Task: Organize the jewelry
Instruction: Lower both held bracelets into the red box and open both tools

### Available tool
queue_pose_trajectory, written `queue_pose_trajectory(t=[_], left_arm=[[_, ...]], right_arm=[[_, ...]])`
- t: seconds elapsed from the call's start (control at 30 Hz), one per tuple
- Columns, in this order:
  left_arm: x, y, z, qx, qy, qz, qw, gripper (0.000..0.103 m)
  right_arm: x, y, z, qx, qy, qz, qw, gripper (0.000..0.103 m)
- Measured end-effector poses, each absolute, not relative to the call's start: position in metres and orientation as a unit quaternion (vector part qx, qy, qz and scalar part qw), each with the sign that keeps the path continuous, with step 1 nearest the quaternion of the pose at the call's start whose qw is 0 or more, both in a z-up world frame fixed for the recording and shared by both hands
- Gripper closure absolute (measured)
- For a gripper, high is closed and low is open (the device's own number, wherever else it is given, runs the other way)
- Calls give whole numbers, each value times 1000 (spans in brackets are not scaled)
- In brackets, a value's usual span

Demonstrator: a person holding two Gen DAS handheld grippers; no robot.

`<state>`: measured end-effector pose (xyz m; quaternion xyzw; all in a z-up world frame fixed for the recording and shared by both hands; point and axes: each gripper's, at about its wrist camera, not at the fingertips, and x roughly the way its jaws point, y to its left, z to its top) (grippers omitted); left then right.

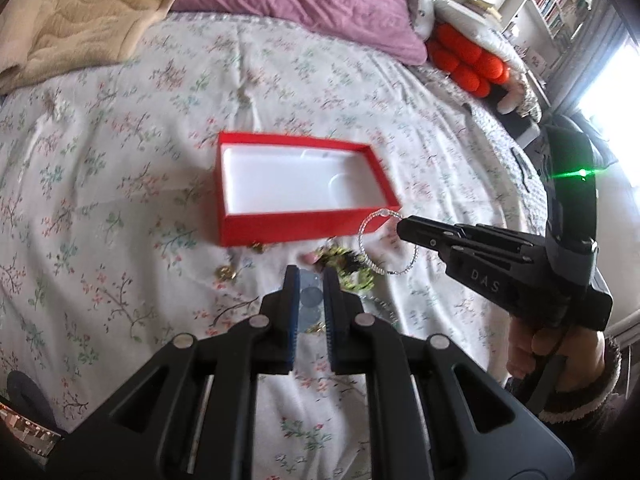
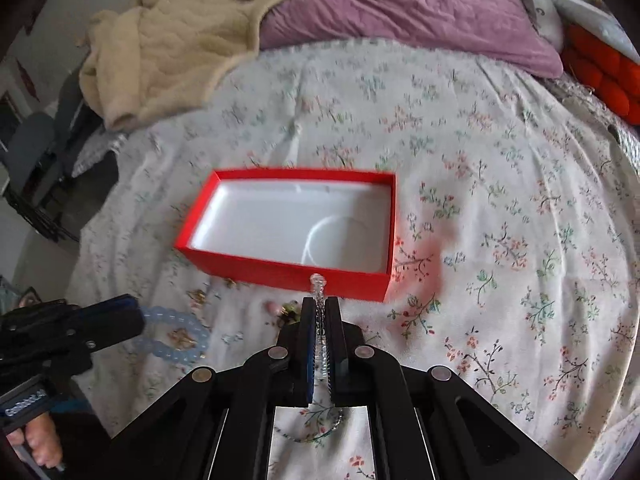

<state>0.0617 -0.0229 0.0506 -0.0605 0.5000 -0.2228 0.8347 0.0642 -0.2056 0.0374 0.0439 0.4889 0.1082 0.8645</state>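
Both grippers hang above a bed with a white floral sheet (image 2: 500,200). On the right, the right gripper (image 2: 320,312) has its jaws pressed together on a thin bracelet of small clear beads (image 1: 386,242); in the left wrist view the loop dangles free from the tips, just in front of the near right corner of an open red rectangular cardboard box with a white lining (image 1: 280,226). On the left, the left gripper (image 1: 311,280) is clamped on a bracelet of larger, pale blue translucent round beads (image 2: 176,340), which the right wrist view shows sticking out beyond its tips, above the sheet. The box lies on the sheet just beyond both grippers, with a thin pale ring lying on its white floor. Between the box's near wall and the grippers, a small heap of gold and green jewelry pieces (image 1: 352,266) lies scattered on the sheet. Farther back lie a purple pillow (image 2: 400,8) and a cream quilted blanket (image 2: 168,40).
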Motion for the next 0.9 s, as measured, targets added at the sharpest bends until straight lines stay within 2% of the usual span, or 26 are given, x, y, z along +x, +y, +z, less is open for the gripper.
queue_pose_trajectory(t=[0.47,0.67,0.9], left_arm=[[107,-43,76,-128,442,-245,854,90],[139,-44,57,-155,441,-226,854,90],[156,-38,30,-118,469,-163,860,90]], right_arm=[[76,-214,74,100,438,110,887,99],[93,-218,74,120,430,101,889,99],[113,-208,59,127,442,109,881,99]])
